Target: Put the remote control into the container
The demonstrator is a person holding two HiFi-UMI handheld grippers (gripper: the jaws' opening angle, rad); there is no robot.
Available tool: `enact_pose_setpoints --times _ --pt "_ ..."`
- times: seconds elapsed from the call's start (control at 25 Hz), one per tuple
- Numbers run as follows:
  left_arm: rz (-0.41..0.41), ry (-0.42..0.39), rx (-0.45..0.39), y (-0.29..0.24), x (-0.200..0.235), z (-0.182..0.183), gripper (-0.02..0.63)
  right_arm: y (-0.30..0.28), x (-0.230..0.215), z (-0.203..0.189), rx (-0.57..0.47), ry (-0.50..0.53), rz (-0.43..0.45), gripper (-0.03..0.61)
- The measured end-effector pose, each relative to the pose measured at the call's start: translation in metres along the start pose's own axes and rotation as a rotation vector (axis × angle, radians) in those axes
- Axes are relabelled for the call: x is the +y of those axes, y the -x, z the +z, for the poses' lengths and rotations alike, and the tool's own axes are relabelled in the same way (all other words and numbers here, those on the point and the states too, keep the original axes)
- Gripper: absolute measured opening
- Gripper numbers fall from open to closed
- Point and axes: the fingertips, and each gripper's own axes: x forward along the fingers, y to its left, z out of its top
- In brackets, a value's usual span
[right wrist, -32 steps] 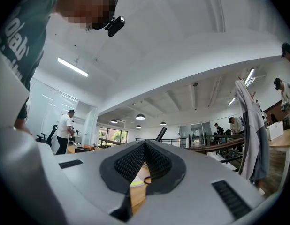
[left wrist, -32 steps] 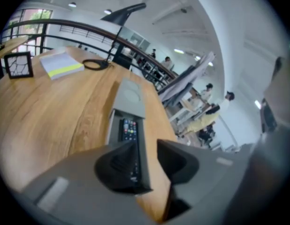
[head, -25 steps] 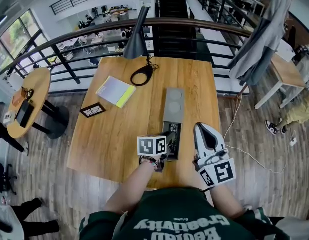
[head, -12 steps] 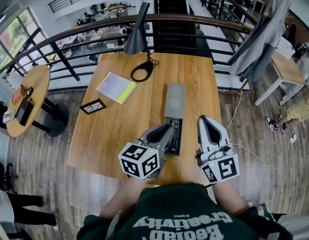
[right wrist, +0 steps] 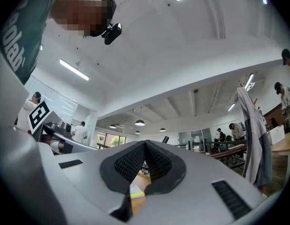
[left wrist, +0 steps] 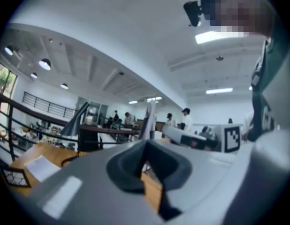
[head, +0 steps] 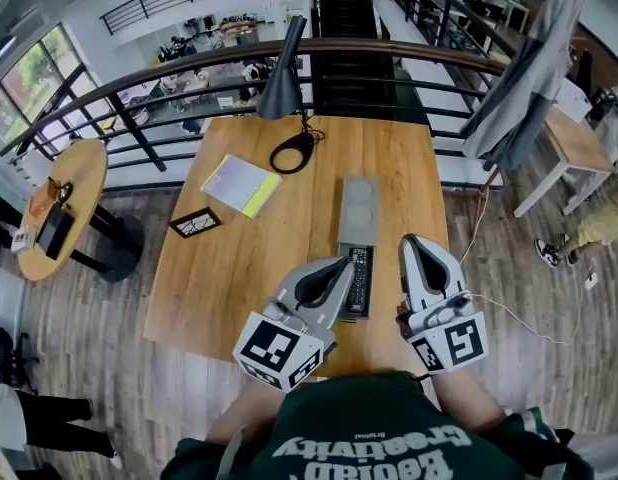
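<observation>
As remote [head: 359, 280] lies lengthwise toward container [head: 359, 206], left claw [head: 340, 266] just closed empty — right [head: 413, 242] clenched.

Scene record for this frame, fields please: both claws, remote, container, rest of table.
left claw: shut, just closed, nothing between jaws
right claw: shut, empty
remote control: flat, at near end of grey container, seemingly in it
container: long, far half bare
table: wooden; also black lamp, notebook, marker card

One remote control [head: 359, 278], one container [head: 360, 208], one lamp [head: 283, 76]
</observation>
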Motion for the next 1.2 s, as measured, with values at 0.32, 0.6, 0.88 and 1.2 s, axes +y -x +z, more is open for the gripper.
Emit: enact_pose_setpoints --times 0.32,0.6,0.88,1.2 --pt "0.120 -0.224 -0.133 0.017 0.010 0.015 -0.003 -0.005 0.012 -0.002 0.006 -0.007 0.004 0.015" --pt "0.120 -0.231 -0.154 0.021 0.014 0.013 -0.003 -0.004 0.013 -0.011 0.037 0.007 -0.002 0.015" --pt "0.099 -0.224 -0.144 0.019 0.016 0.012 -0.003 -0.007 0.017 -0.011 0.032 0.006 0.001 0.015" --pt "0.078 -0.244 -0.166 0.015 0.015 0.025 -0.003 -0.011 0.021 -0.010 0.020 -0.010 -0.005 0.015"
